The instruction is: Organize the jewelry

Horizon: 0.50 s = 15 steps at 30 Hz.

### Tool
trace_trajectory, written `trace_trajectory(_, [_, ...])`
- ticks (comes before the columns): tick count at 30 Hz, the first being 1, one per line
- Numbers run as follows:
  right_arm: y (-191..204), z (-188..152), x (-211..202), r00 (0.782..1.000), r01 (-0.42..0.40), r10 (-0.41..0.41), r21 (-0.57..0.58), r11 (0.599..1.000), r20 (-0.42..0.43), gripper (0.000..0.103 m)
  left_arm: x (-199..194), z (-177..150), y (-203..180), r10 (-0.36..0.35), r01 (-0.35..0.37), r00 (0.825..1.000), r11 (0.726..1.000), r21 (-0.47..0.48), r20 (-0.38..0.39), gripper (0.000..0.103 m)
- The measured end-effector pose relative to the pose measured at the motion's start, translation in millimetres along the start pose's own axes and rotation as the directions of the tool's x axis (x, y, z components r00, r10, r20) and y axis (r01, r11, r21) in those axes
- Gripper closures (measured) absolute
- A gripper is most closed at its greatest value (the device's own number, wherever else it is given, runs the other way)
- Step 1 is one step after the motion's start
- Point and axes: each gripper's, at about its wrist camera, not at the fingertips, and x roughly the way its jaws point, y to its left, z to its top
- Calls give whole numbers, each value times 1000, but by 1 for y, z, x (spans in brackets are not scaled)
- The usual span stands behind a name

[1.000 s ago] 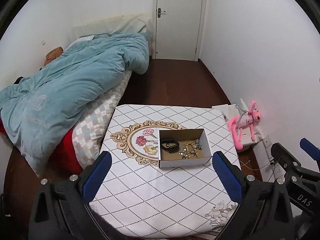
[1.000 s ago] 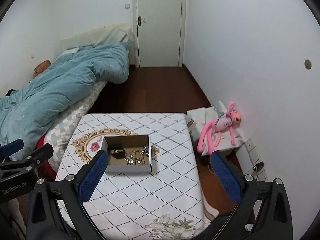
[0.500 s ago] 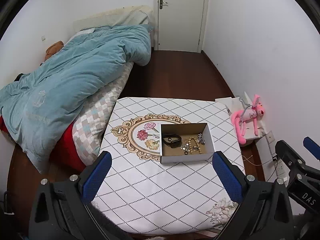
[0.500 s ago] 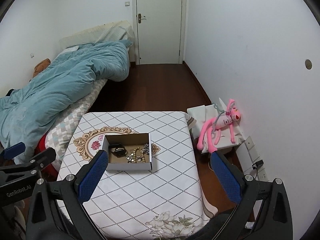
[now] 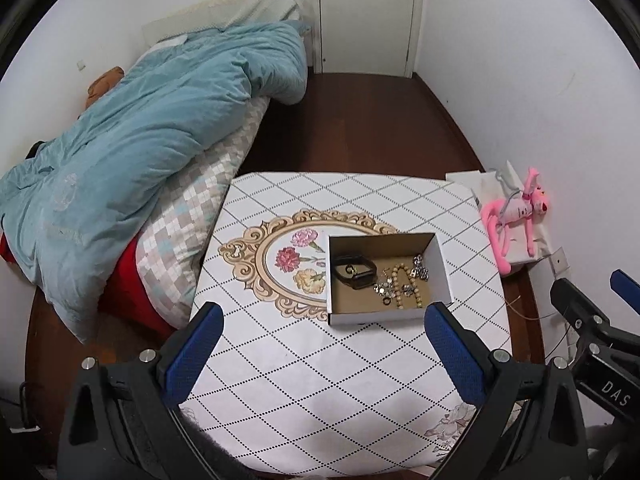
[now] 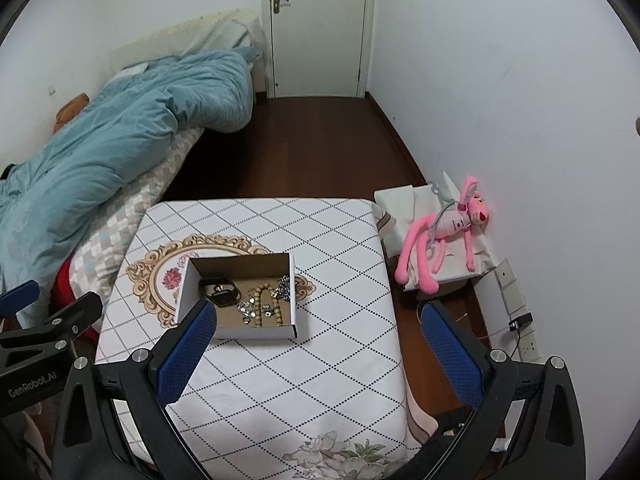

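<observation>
Now both tools sit a little closer to the box [image 5: 386, 278] than a second ago, so the approach has only begun. The left tool [image 5: 324, 334] and right tool [image 6: 316, 330] are spread wide and carry nothing. The box lies on the surface [image 5: 304, 380], holding a watch [image 5: 356, 271], beads [image 5: 404, 284] and small shiny pieces. Only the right view shows the wall sockets [image 6: 520, 320]; the left view shows more of the bed [image 5: 120, 152].

A rumpled teal duvet [image 5: 132, 152] is seen heaped on the bed [image 5: 188, 216] at left. A white door [image 6: 318, 28] is shut at the far end beyond dark wooden floor [image 5: 360, 124]. A pink plush toy [image 6: 440, 232] is laid on white bags at right, against the wall.
</observation>
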Motion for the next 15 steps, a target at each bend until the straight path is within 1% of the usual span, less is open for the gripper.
trace_trajectory(5, [2,0,14,999,-2,2,-9,1000,-35,0,8,0,0,-1,1,1000,1000,1,-24,0])
trace_trajectory(15, [4,-2,21,998,-10,9,-13,1000,-56,0,11,1,2,4,-4,1000,1000,3,-27,0])
